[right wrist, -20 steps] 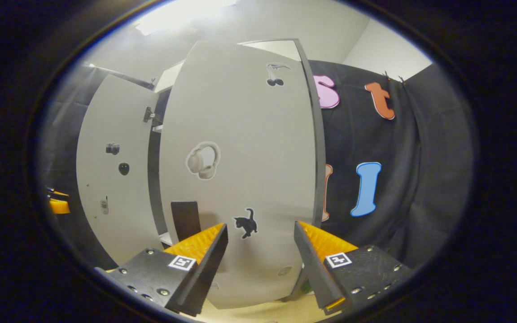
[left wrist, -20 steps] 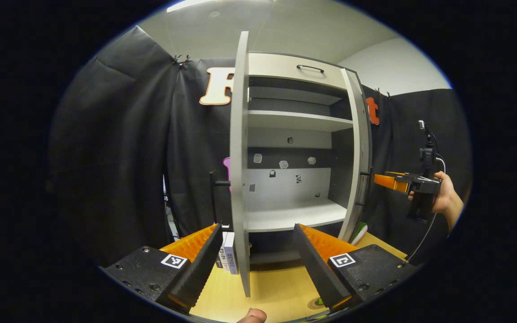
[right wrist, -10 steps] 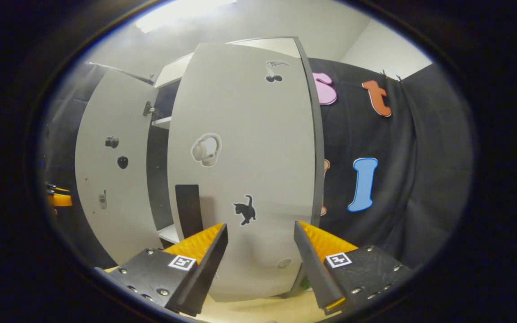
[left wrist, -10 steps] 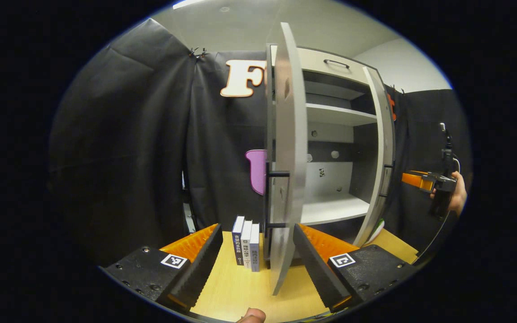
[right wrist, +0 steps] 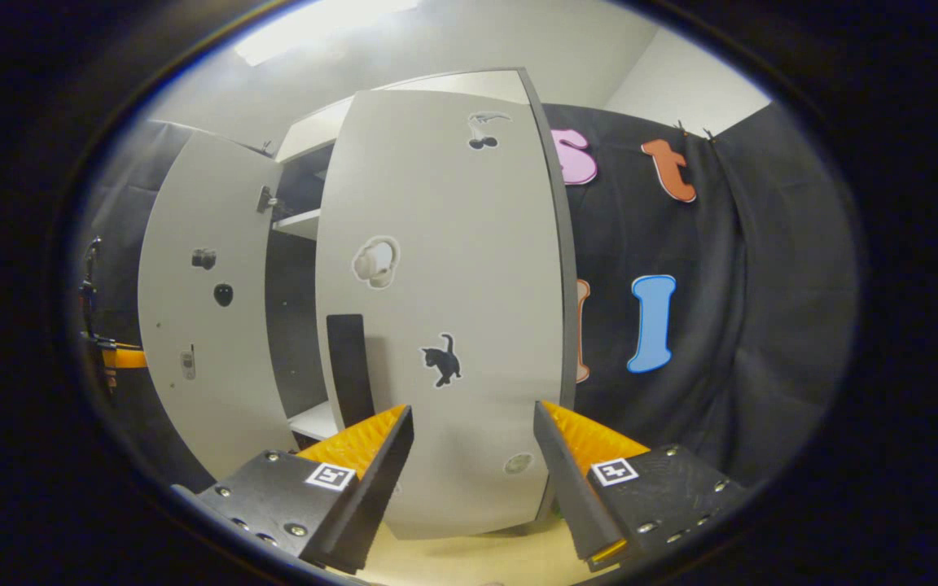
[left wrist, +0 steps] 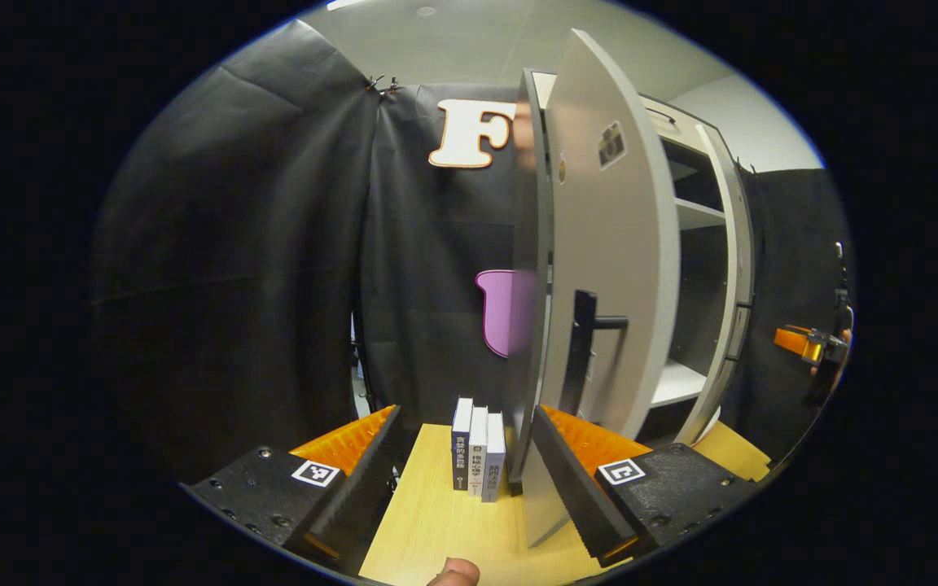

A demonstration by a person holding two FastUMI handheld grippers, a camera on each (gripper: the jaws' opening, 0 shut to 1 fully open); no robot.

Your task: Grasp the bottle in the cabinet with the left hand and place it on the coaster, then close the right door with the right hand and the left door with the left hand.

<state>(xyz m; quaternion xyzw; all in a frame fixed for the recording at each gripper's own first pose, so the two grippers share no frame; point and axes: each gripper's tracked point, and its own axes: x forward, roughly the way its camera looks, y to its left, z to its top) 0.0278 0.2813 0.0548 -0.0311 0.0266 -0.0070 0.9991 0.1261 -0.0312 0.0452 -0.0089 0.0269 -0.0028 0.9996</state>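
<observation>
My left gripper (left wrist: pixel 466 423) is open, low over the wooden table, on the outer side of the cabinet's left door (left wrist: pixel 607 268). That grey door stands half open, its black handle (left wrist: pixel 587 346) facing me and its lower corner just by my right finger. My right gripper (right wrist: pixel 471 411) is open too, with nothing between its fingers, close in front of the right door (right wrist: pixel 453 268). The right door's outer face carries stickers and a dark handle (right wrist: pixel 351 366). In the left gripper view the right gripper (left wrist: pixel 803 342) shows far off, beyond the right door (left wrist: pixel 734 285).
Three books (left wrist: pixel 477 456) stand upright on the table (left wrist: pixel 436 529) just left of the left door. The cabinet's white shelves (left wrist: pixel 672 382) show between the doors. Black cloth walls close in on both sides. The left door (right wrist: pixel 200 309) and left gripper (right wrist: pixel 119 358) appear in the right gripper view.
My left gripper has swung round to the left door's outer side, so its face and handle now show instead of its edge. The right door looks slightly farther from my right gripper.
</observation>
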